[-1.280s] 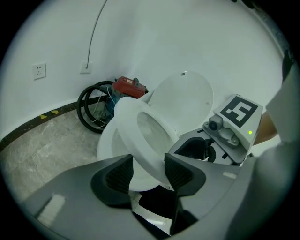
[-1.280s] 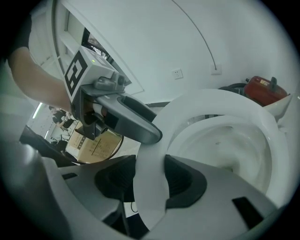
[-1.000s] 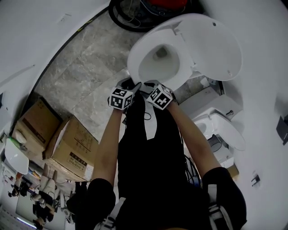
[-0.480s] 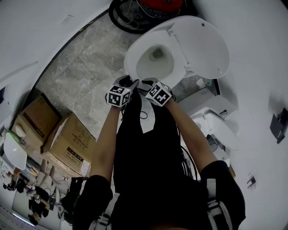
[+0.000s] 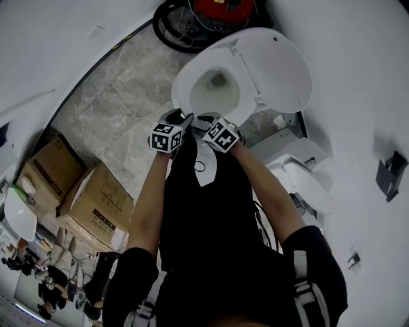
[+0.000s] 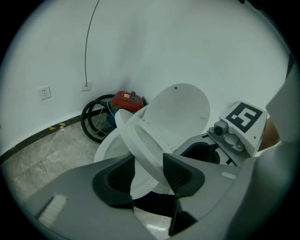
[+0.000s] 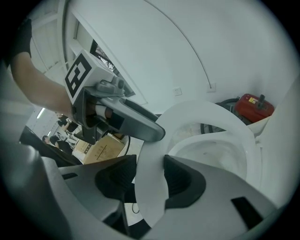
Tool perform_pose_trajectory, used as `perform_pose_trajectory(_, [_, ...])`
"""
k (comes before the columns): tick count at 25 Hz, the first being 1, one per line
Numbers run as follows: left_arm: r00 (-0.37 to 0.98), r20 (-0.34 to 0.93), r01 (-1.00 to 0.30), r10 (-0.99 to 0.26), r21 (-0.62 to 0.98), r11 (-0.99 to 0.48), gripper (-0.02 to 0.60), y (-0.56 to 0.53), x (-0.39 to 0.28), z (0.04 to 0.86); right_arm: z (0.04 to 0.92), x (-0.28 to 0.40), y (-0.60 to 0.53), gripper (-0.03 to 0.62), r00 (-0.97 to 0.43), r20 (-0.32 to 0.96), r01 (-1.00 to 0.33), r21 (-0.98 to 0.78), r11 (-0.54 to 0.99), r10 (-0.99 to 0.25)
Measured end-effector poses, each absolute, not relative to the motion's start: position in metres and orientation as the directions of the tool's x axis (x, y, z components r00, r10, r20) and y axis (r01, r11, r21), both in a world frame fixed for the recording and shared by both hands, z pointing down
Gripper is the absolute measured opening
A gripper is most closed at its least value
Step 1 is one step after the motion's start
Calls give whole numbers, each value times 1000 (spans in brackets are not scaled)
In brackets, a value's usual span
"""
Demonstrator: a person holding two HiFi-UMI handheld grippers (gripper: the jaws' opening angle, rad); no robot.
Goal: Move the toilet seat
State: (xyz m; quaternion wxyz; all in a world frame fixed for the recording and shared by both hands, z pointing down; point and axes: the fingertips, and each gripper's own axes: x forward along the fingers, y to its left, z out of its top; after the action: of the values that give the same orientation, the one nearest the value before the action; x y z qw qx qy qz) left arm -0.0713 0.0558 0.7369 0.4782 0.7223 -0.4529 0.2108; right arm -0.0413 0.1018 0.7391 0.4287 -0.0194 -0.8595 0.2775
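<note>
The white toilet seat (image 5: 182,86) stands tilted, its front edge lifted off the bowl (image 5: 214,89), with the lid (image 5: 278,70) upright behind it. Both grippers hold the seat's front edge side by side. My left gripper (image 5: 181,117) has the ring (image 6: 140,140) between its dark pads (image 6: 178,173); its jaws have just been closing on it. My right gripper (image 5: 206,119) is shut on the same ring (image 7: 220,117) next to it. In the right gripper view the bowl (image 7: 211,150) shows through the ring.
A red machine (image 5: 217,7) with a coiled black hose (image 5: 167,29) sits behind the toilet by the wall. Cardboard boxes (image 5: 96,204) stand on the stone floor at the left. A second white toilet (image 5: 307,182) stands at the right, near the wall.
Both grippers have risen together with the seat's front edge between their jaws. The ring now stands more steeply over the bowl.
</note>
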Motion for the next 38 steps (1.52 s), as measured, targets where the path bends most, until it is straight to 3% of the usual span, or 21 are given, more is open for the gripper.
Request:
perform_pose_trajectory(12, [492, 747, -864, -448, 484, -142, 186, 41, -54, 709, 712, -24, 89, 195, -618, 751, -187, -425, 886, 230])
perform_pose_trajectory(38, [504, 710, -850, -492, 510, -135, 179, -14, 2, 639, 649, 31, 41, 183, -643, 765, -407, -370, 835, 26])
